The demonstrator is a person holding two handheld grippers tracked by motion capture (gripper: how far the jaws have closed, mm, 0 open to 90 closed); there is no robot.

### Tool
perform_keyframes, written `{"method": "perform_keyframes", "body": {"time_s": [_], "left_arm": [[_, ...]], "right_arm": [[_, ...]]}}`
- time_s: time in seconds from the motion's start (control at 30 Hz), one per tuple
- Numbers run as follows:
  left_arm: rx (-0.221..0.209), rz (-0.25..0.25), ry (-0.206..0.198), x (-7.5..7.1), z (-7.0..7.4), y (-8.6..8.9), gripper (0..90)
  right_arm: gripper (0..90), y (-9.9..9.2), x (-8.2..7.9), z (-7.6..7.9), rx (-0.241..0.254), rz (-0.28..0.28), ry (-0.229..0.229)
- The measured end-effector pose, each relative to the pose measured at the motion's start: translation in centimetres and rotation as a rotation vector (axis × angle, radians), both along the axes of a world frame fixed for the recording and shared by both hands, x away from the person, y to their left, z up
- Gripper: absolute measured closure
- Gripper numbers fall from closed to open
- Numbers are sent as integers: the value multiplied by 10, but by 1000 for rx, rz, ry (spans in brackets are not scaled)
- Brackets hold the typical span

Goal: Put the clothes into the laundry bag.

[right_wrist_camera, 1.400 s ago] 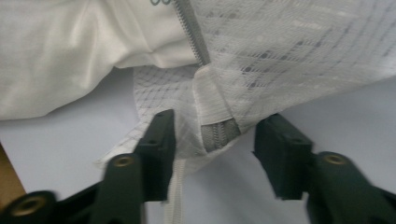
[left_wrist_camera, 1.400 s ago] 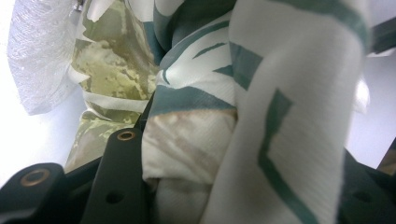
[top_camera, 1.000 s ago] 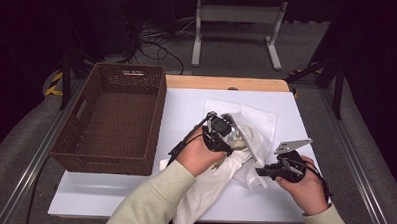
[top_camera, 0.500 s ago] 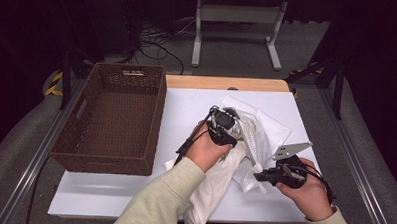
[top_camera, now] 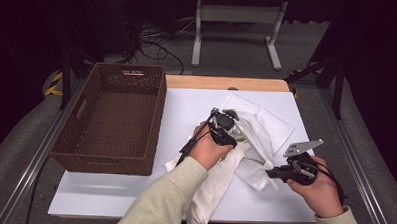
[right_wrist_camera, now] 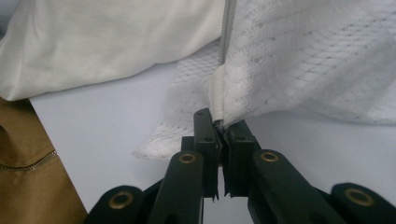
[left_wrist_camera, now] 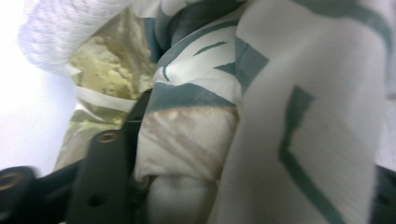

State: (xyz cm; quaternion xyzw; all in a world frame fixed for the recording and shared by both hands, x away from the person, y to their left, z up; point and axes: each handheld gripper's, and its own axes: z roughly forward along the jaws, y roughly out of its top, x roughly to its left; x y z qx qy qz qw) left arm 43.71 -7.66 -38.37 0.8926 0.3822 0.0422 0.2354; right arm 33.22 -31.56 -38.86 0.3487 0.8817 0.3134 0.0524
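Right gripper [right_wrist_camera: 222, 133]: nearest to us, clenched on the zipper end at the corner of the white mesh laundry bag [right_wrist_camera: 303, 60]; we keep this pinch firm so the bag mouth stays anchored on the surface [top_camera: 148, 190].
Left gripper [top_camera: 225, 127]: buried in the bag mouth; its jaws have just been opening with the patterned cloth [left_wrist_camera: 224, 98] between them, and we cannot tell whether the pads still press on it, so we let go only once the cloth sits deep inside.
Cream garment [top_camera: 211, 187]: hangs over the near edge beside the left forearm; we judge it should stay clear of the zipper track.
Mesh laundry bag: mid-surface, between both hands; we pull the left gripper out slowly so the cloth is not dragged back.
Wicker basket [top_camera: 113, 119]: far left, untouched.
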Motion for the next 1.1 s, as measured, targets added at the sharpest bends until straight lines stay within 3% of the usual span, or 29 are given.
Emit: {"method": "perform_keyframes", "body": {"time_s": [0.1,0.2,0.23,0.37,0.47,0.57,0.83,1.1], "left_arm": [[3,-19,-1,-6,4,-1,300],[-5,-35,2,-9,9,3,245],[-6,-40,-19,-12,14,6,254],[-5,-59,-42,-21,23,13,246],[-10,-83,-86,-37,30,23,234],[-9,-106,-96,-46,33,29,229],[11,-150,-128,-62,28,48,193],[47,-218,-79,-59,2,59,142]], "right_arm": [[858,-3,2,-4,6,-4,12],[858,-3,2,-4,8,-6,14],[857,-3,3,-5,10,-6,12],[856,-2,3,-5,12,-2,13],[855,-3,4,-6,18,-5,18],[855,-3,4,-7,21,-5,21],[853,-3,5,-8,22,-7,22],[850,-5,6,-9,25,-11,27]]}}
